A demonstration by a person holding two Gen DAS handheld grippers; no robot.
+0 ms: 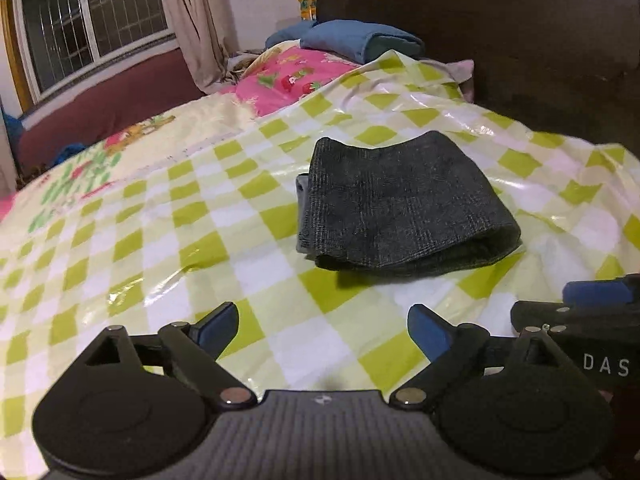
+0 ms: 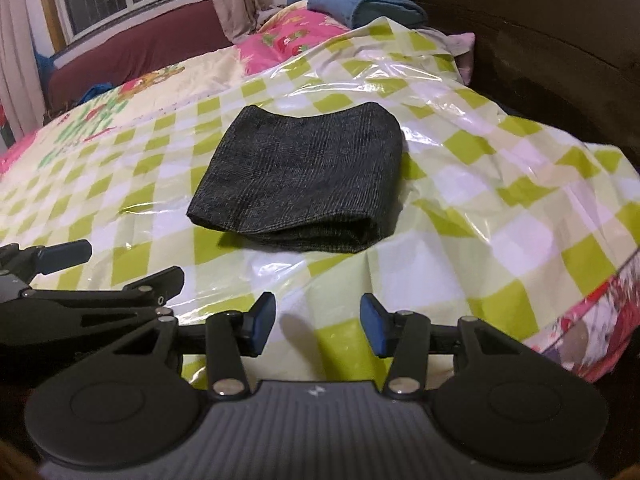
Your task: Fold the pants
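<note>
Your pants (image 1: 404, 212) are folded into a small, thick, dark grey bundle; they lie on the bed, on top of a shiny plastic sheet (image 1: 208, 216) with green and white squares; the fold faces you and the layers sit one on top of the other; nothing touches them

Your left gripper (image 1: 322, 330) is close to you, above the sheet and apart from the pants; its jaws are wide and hold nothing; the blue pads (image 1: 430, 332) point at the bundle

Your right gripper (image 2: 318, 328) is just beside the left one, also back from the pants; its jaws are partly apart, not as wide as the left ones, and they hold nothing too; from the right wrist view the pants (image 2: 304, 180) lie ahead and a little to the left

Past the sheet there is a pink blanket (image 1: 292, 76) with pictures on it; a folded blue cloth (image 1: 360, 40) sits at the far end of the bed; a dark brown headboard (image 1: 520, 40) stands on the right; a window (image 1: 92, 16) and a curtain (image 1: 196, 20) are at the back left
</note>
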